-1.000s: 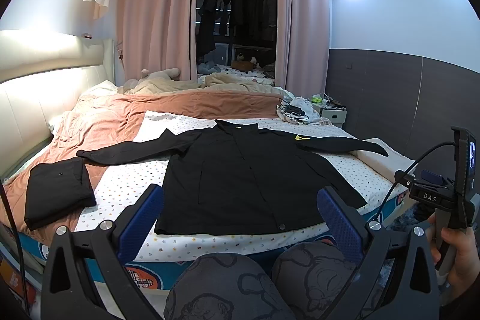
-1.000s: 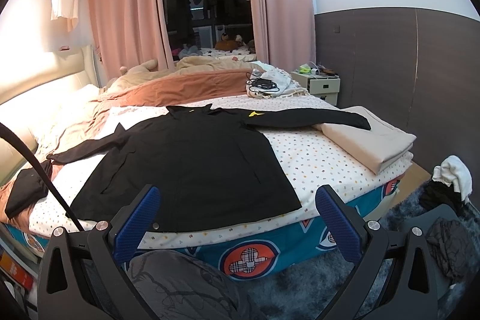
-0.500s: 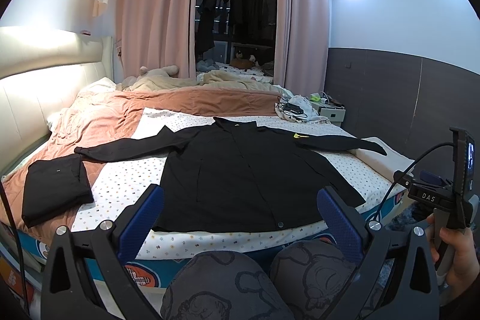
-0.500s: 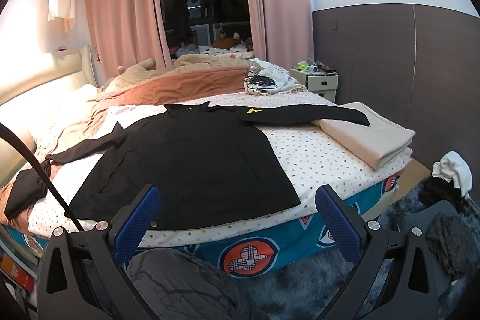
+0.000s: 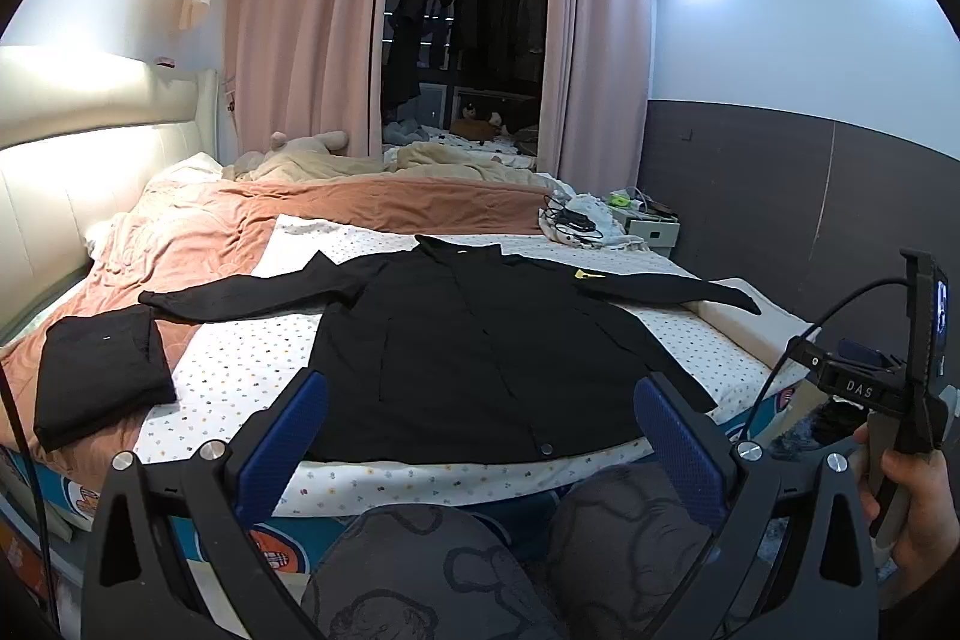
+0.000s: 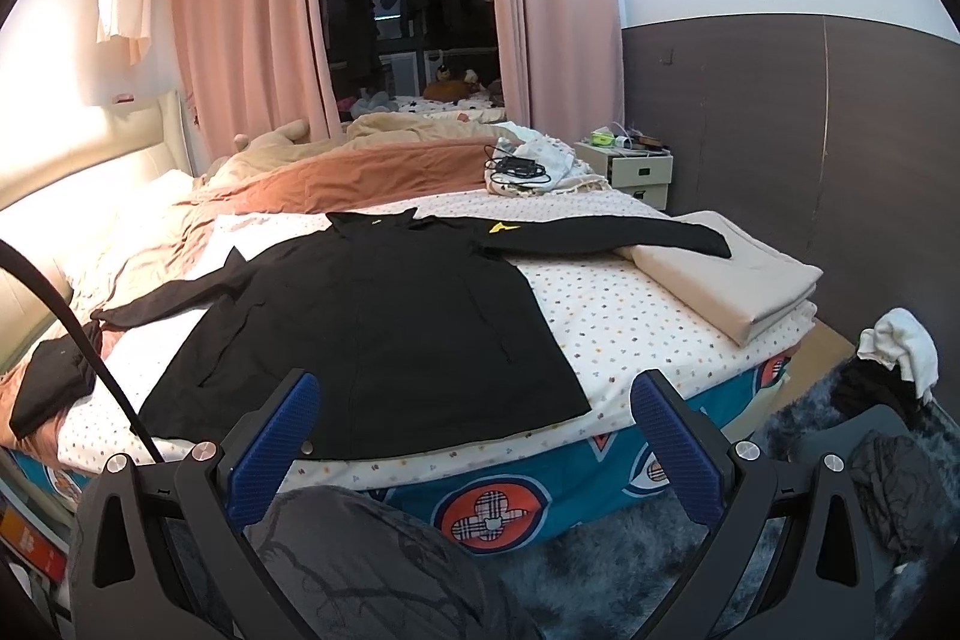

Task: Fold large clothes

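Note:
A large black jacket lies flat and face up on the dotted sheet of the bed, both sleeves spread out, a yellow patch near its right shoulder. It also shows in the right wrist view. My left gripper is open and empty, held back from the bed's near edge above my knees. My right gripper is open and empty too, just short of the jacket's hem. The right gripper's body shows in the left wrist view, in a hand.
A folded black garment lies at the bed's left. A folded beige blanket lies at the right edge under the sleeve end. A pink duvet, a nightstand and clothes on the floor surround the bed.
Both grippers have tilted up and drawn back slightly, so the bed sits lower in both views. The jacket has not moved.

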Tool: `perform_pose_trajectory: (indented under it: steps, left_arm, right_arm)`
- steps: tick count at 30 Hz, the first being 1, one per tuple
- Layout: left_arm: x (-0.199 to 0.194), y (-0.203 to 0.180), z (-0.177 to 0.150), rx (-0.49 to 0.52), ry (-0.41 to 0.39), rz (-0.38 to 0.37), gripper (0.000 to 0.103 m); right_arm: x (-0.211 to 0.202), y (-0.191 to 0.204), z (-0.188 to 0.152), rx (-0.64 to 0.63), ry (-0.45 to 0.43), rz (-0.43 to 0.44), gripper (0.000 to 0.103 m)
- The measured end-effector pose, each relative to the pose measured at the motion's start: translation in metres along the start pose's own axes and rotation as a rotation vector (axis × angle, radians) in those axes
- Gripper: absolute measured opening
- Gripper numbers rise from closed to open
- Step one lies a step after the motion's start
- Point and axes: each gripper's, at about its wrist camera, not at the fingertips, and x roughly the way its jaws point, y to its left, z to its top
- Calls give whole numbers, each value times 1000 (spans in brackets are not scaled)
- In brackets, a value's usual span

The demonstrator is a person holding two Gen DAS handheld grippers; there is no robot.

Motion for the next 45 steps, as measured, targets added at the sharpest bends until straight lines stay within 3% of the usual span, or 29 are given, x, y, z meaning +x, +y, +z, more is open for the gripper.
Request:
perform_pose_trajectory:
  steps: [10, 19, 34, 45]
  left_arm:
    - [5, -1, 8, -14, -13, 4, 103]
    - [29, 12, 23, -44, -12, 29, 103]
    - [90, 59, 43, -89, 22, 104, 103]
    - [149, 107, 65, -105, 59, 176, 103]
  right_arm:
    - [-6, -4, 1, 1, -14, -9, 103]
    - [32, 13, 15, 2, 7, 97, 103]
    - [125, 25, 58, -51, 43, 216, 103]
    - [210, 59, 105, -82, 91, 302, 103]
